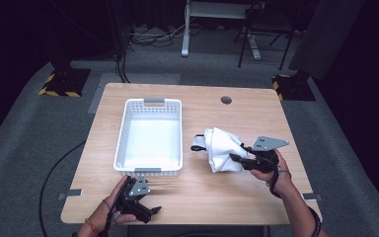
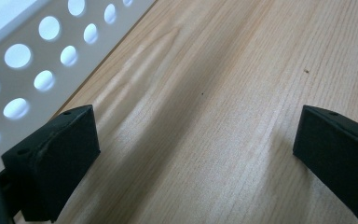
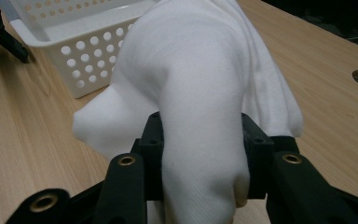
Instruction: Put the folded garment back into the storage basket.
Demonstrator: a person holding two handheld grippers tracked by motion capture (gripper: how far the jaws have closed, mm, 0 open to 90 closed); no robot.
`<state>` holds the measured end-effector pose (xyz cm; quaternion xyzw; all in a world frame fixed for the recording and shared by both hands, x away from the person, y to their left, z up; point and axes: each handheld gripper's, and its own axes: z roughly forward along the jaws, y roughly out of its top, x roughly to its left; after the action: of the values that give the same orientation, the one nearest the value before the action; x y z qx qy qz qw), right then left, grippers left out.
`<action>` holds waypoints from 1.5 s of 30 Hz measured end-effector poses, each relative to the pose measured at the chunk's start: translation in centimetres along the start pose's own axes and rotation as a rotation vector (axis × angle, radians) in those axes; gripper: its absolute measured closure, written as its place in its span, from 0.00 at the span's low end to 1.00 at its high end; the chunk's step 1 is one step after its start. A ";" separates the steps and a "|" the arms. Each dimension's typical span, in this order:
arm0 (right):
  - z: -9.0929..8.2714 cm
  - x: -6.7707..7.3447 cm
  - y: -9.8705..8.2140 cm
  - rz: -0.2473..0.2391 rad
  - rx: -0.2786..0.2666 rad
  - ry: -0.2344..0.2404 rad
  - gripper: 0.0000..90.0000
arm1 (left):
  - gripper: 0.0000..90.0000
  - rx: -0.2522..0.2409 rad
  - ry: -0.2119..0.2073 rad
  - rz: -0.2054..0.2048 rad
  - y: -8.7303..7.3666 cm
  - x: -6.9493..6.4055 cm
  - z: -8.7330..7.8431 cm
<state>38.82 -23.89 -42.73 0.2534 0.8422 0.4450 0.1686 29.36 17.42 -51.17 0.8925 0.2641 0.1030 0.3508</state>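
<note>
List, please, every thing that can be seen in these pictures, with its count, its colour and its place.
basket: one, white plastic with round holes and grey handles, left of the table's middle, nothing visible inside.
cloth: one, white, bunched, right of the basket, clamped in the right gripper.
black strap: one, at the cloth's left edge; what it belongs to is unclear.
table: one, light wood, with a round cable hole near the far edge.
desk frame and chair legs: white and dark, on the grey floor behind the table.
left gripper: one, black, near front edge, jaws open over bare wood.
right gripper: one, black, shut on the cloth.
hands: two, holding the grippers.
</note>
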 end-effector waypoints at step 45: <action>2.0 1.3 5.7 -0.057 -0.025 0.035 0.69 | 0.00 0.000 0.000 0.002 0.0 0.0 0.0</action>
<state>40.38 -19.10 -39.16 0.2194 0.8463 0.4549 0.1696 29.37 17.43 -51.16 0.8928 0.2633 0.1034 0.3506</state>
